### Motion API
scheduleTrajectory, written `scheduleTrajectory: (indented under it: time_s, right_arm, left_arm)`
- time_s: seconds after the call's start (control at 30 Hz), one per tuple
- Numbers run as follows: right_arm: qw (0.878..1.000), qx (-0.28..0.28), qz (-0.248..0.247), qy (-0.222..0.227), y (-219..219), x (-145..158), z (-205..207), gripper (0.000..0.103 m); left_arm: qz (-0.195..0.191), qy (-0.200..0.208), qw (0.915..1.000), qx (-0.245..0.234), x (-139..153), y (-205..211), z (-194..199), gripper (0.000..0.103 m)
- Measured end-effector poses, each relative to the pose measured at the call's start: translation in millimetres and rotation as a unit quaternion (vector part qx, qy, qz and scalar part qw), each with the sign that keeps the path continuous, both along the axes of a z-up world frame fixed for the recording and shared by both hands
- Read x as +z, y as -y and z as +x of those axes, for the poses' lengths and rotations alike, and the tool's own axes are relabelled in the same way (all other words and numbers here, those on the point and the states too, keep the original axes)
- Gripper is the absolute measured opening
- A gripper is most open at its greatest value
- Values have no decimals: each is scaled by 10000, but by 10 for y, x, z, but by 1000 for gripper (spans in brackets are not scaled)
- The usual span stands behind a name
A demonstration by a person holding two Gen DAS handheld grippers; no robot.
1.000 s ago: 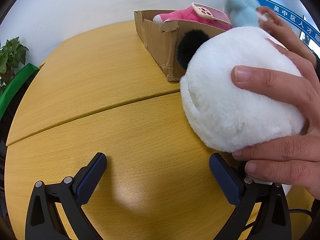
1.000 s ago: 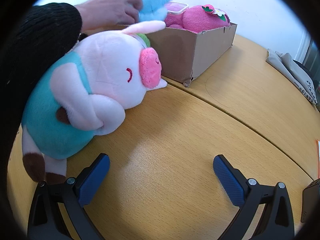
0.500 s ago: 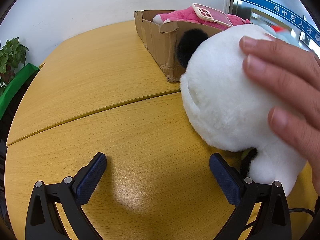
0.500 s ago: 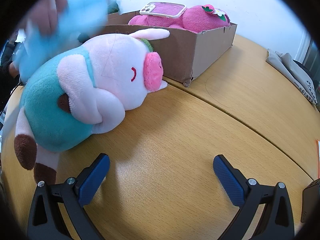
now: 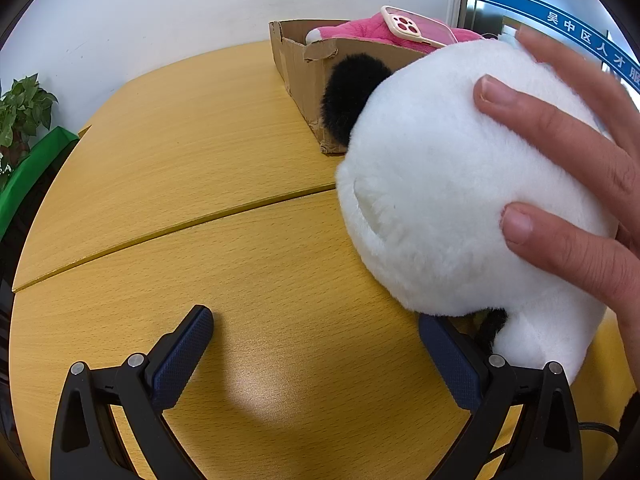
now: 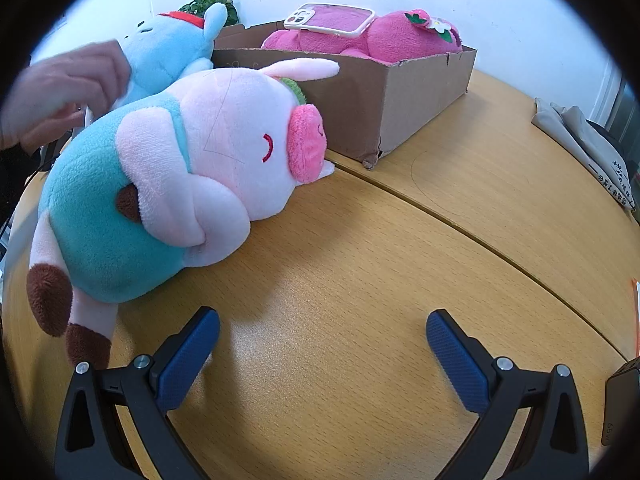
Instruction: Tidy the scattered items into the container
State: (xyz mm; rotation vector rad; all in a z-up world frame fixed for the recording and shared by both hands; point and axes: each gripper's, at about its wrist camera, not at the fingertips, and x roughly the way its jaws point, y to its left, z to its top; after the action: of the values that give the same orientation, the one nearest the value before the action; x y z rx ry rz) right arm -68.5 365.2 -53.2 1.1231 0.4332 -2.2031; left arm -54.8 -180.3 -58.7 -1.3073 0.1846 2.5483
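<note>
A white plush panda (image 5: 448, 200) with a black ear lies on the wooden table at the right, with a person's hand (image 5: 568, 168) pressed on it. My left gripper (image 5: 316, 344) is open just in front of it, its right finger under the plush's edge. In the right wrist view a pink pig plush in a teal outfit (image 6: 176, 176) lies on its side at the left, and a blue plush (image 6: 168, 52) sits behind it by a hand (image 6: 64, 92). My right gripper (image 6: 324, 344) is open over bare table. A cardboard box (image 6: 384, 100) holds a pink plush (image 6: 384, 36) and a phone (image 6: 328, 18).
The table (image 5: 192, 152) is two wooden tops with a seam between. A potted plant (image 5: 20, 116) stands past its left edge. Folded fabric (image 6: 588, 148) lies at the table's right side, and a dark device (image 6: 620, 404) sits by the right gripper.
The hand has set the blue plush down behind the pig, beside the box. The other hand shifted its fingers on the panda. Neither gripper has moved.
</note>
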Motion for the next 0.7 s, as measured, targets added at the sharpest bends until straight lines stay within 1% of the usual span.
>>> scheduleTrajectory:
  time_s: [0.7]
  right_arm:
    - [10000, 1, -1, 4, -3, 3, -3, 103]
  left_arm:
    - [0, -1, 10000, 1, 23, -32, 52, 103]
